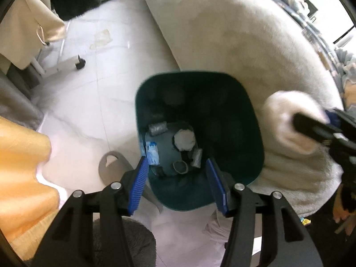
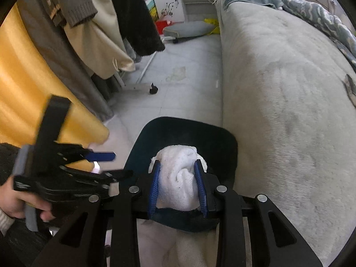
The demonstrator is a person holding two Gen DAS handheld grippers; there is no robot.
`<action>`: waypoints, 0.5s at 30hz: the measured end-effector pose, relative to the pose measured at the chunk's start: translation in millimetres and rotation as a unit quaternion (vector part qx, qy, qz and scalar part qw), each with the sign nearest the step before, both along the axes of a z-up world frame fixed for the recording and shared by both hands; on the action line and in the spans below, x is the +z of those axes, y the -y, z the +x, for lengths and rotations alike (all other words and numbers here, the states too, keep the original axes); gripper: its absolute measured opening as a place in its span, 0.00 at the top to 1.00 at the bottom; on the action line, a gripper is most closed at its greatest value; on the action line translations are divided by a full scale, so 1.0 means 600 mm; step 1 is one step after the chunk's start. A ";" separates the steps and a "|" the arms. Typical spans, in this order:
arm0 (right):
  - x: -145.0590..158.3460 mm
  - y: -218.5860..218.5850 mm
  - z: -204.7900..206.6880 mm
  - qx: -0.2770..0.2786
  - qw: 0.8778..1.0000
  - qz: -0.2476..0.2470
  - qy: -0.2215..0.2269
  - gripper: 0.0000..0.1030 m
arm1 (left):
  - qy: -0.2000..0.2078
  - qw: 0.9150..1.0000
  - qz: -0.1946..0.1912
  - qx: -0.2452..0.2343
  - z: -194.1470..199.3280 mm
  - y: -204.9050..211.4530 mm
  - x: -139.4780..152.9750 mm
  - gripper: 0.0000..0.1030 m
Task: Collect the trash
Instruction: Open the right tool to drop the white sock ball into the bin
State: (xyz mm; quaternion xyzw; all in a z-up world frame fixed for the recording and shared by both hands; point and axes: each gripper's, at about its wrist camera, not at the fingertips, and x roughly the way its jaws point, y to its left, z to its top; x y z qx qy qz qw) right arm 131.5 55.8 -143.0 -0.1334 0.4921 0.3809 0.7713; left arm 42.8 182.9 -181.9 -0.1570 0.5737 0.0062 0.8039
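One white cloth wad (image 2: 180, 178), soft, light, compressible; right gripper (image 2: 179, 187) pinches its middle over bin (image 2: 231, 155) at 12 o'clock; left gripper (image 1: 176, 178) spread, empty

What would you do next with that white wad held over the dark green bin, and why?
Probably open the right gripper and let the white wad drop. Its jaws are clamped on the wad, which in the right wrist view sits above the mouth of the dark green bin. The left gripper is open and empty over the same bin, which already holds scraps.
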 end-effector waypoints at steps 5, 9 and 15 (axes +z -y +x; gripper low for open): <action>-0.032 -0.029 0.001 0.006 1.000 -0.016 -0.025 0.70 | 0.045 0.999 0.011 -0.001 -0.031 -0.020 0.044 0.44; -0.063 -0.048 -0.003 0.010 0.998 -0.043 -0.042 0.70 | 0.102 0.995 0.008 0.014 -0.055 -0.042 0.086 0.44; -0.104 -0.057 -0.001 -0.012 0.995 -0.081 -0.052 0.70 | 0.172 0.985 -0.004 0.030 -0.090 -0.069 0.137 0.51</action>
